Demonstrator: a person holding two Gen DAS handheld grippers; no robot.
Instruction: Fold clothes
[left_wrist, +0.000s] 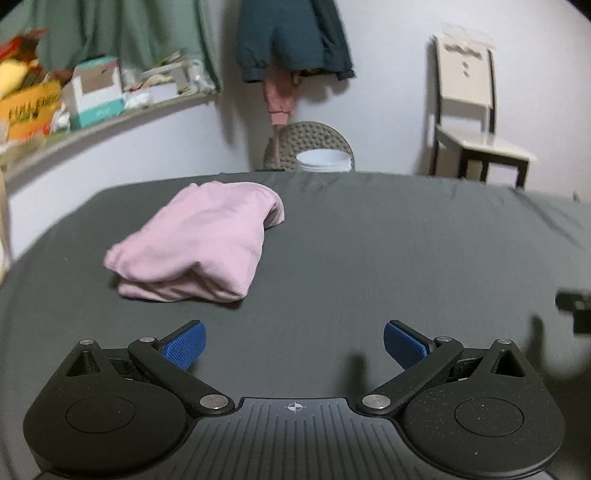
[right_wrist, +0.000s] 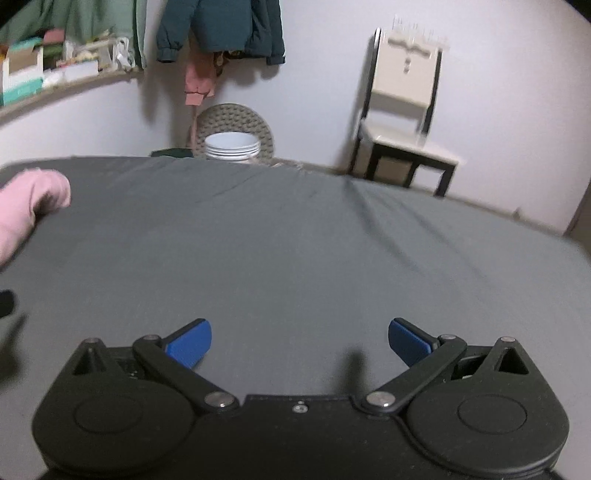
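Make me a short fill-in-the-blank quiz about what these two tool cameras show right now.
1. The folded garment on the grey sheet is ____ in colour.
2. The left tool and right tool both have their jaws ____.
3. Each tool's finger pads are coloured ____.

Missing words: pink; open; blue

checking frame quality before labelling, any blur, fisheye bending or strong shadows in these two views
Left wrist view: the pink garment is fairly sharp, the chair and shelf smeared, the shelf bowed by the fisheye, and soft shadows fall under the left gripper. Right wrist view: the grey sheet streaks at right, the garment is cut off at the left edge, and the right gripper is sharp.
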